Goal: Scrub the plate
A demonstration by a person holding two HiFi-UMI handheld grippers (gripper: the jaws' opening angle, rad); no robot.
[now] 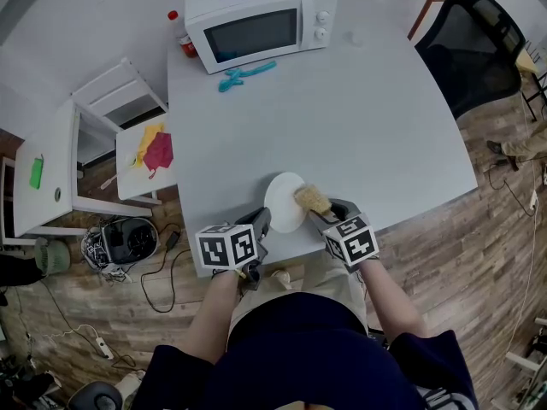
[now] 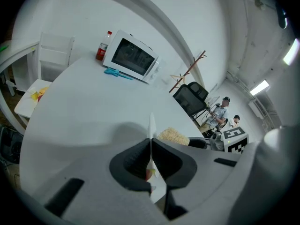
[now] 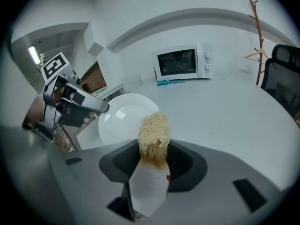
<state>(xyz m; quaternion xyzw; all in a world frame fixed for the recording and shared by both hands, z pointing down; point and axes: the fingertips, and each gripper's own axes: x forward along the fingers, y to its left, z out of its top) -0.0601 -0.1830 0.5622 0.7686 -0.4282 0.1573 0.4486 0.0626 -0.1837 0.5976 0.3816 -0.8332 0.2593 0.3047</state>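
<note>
**Head view.** Your left hand-held gripper point(image 1: 259, 222) is clamped on the left rim of the white plate point(image 1: 282, 202). The plate is at the near edge of the surface point(image 1: 359, 118), directly in front of you. Your right hand-held gripper point(image 1: 323, 214) holds a tan fibrous scrubber point(image 1: 311, 198) at the plate's right rim.

**Left gripper view.** Only here does the plate appear edge-on, as a thin white line pinched between the closed jaws. The scrubber lies just to the right of the plate.

**Right gripper view.** Only here does the plate's hollow face show, tilted up toward the scrubber. The jaws grip the scrubber's lower end, and its tip overlaps the lower right of the plate. No view shows whether the two touch.

**Edges and room.**
- **Beyond the plate:** bare surface runs a long way to the microwave point(image 1: 261, 22), the teal tool point(image 1: 246, 73) and the red-capped bottle point(image 1: 182, 34), all well apart from the plate.
- **Right of the plate:** the surface ends at a corner, with wooden floor and a black office chair point(image 1: 479, 49) farther off.
- **Left of the plate:** the surface's edge is near. Past it stands a low white side table point(image 1: 128, 156) carrying yellow and pink cloths point(image 1: 154, 150).
</note>
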